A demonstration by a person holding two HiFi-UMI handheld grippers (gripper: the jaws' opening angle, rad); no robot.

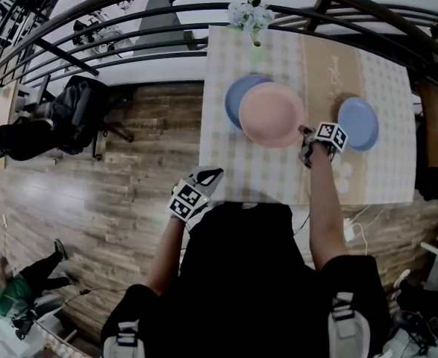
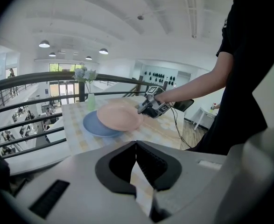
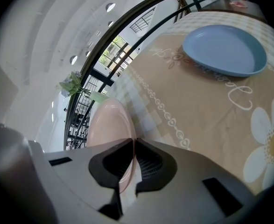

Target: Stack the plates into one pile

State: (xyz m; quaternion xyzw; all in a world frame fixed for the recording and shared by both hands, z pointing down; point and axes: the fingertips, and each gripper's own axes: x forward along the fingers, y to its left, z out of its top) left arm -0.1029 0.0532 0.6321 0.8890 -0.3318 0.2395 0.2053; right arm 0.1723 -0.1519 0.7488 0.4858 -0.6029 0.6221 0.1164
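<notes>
A pink plate [image 1: 271,114] hangs partly over a blue plate [image 1: 237,95] at the far middle of the checked table [image 1: 226,162]. My right gripper [image 1: 305,133] is shut on the pink plate's near right rim. In the right gripper view the pink plate [image 3: 108,122] runs edge-on between the closed jaws [image 3: 134,143]. A second blue plate [image 1: 358,123] lies alone to the right, also in the right gripper view [image 3: 223,48]. My left gripper [image 1: 210,176] hovers at the table's front left edge, jaws shut and empty [image 2: 136,144]. The left gripper view shows the pink plate [image 2: 120,115] tilted over the blue plate [image 2: 95,126].
A vase of pale flowers [image 1: 252,21] stands at the table's far edge behind the plates. A dark metal railing [image 1: 129,51] curves round the far and left sides. A white cable [image 1: 360,230] hangs by the table's front right.
</notes>
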